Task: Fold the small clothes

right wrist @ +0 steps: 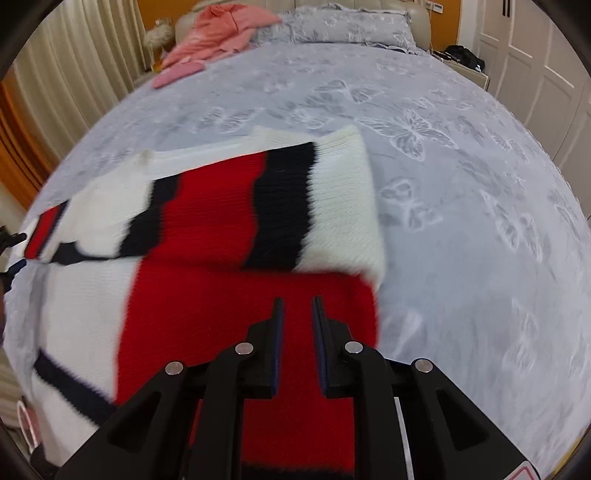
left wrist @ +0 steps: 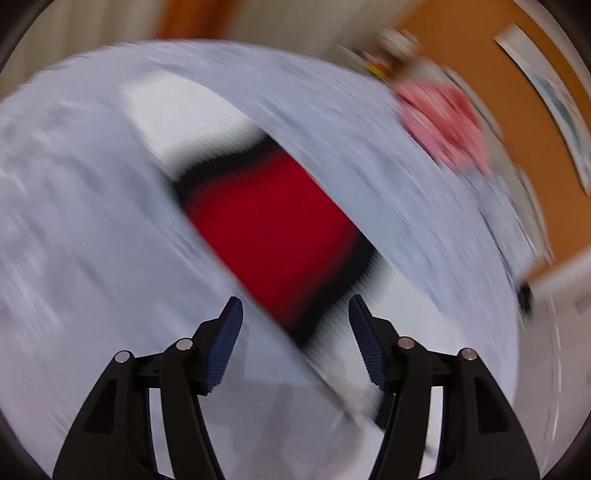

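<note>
Sweater (right wrist: 236, 236), knitted in red, white and black bands, lies on the bed (right wrist: 461, 192) toward its near left corner, with its far part folded back over the near part. Right gripper (right wrist: 297, 306) is held low over the red band at the near edge of the garment, pointing toward the head of the bed; its jaws stand a narrow gap apart with nothing seen between them, and whether the tips touch the knit cannot be told. Left gripper (left wrist: 295, 310) is angled down over the same sweater (left wrist: 273, 236), jaws spread wide and holding nothing; this view is heavily motion-blurred. Pink clothing (right wrist: 218, 37) is heaped at the far left corner by the pillow (right wrist: 347, 22), well apart from the sweater. Curtains (right wrist: 70, 70) hang beyond the left edge.
</note>
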Motion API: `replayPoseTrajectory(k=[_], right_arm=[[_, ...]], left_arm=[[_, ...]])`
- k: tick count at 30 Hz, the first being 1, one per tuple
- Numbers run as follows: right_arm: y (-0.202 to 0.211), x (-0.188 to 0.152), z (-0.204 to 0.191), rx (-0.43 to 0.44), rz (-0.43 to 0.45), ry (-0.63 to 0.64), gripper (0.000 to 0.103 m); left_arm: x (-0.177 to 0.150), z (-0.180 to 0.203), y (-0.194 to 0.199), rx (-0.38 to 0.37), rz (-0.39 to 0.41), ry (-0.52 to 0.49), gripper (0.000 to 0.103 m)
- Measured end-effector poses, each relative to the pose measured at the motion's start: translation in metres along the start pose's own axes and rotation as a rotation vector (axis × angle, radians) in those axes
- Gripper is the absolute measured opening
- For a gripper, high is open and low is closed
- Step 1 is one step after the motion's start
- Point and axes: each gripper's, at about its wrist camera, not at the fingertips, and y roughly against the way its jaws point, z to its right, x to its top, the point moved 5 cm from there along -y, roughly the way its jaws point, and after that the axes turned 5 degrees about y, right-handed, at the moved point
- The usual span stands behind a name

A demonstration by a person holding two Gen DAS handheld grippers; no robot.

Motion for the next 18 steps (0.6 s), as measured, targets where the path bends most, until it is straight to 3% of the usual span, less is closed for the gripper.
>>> replayPoseTrajectory(k=[3, 6, 7, 8, 9, 10, 11, 14, 18], right_arm=[[0.013, -0.024, -0.018, 0.038, -0.037, -0.032, 0.021], [0.015, -0.048, -0.036, 0.034, -0.097, -0.054, 0.026], [0.015, -0.054, -0.041, 0.038, -0.111, -0.064, 0.027], [0.011, -0.058, -0.044, 0.047, -0.129, -0.076, 0.028], [0.009, -0.061, -0.048, 0.049, -0.148, -0.082, 0.028], [0.008, -0.062, -0.051, 0.047, -0.153, -0.081, 0.028], [0.008, -0.063, -0.055, 0.049, -0.154, -0.075, 0.028], [0.008, -0.059, -0.066, 0.057, -0.147, -0.053, 0.029], [0.012, -0.051, -0.071, 0.084, -0.122, -0.064, 0.030]], left_arm=[[0.065, -0.043, -0.018, 0.072, 0.045, 0.105, 0.058], [0.094, -0.077, -0.053, 0.095, -0.013, 0.235, 0.055], [0.102, -0.080, -0.052, 0.079, 0.015, 0.253, 0.055], [0.107, -0.079, -0.050, 0.072, 0.046, 0.252, 0.046], [0.111, -0.074, -0.054, 0.068, 0.043, 0.237, 0.016], [0.111, -0.070, -0.059, 0.048, 0.005, 0.238, 0.007], [0.110, -0.061, -0.058, 0.033, 0.005, 0.236, 0.007], [0.109, -0.011, -0.031, -0.028, 0.083, 0.091, 0.006], [0.068, 0.105, 0.035, -0.189, 0.152, -0.227, 0.006]])
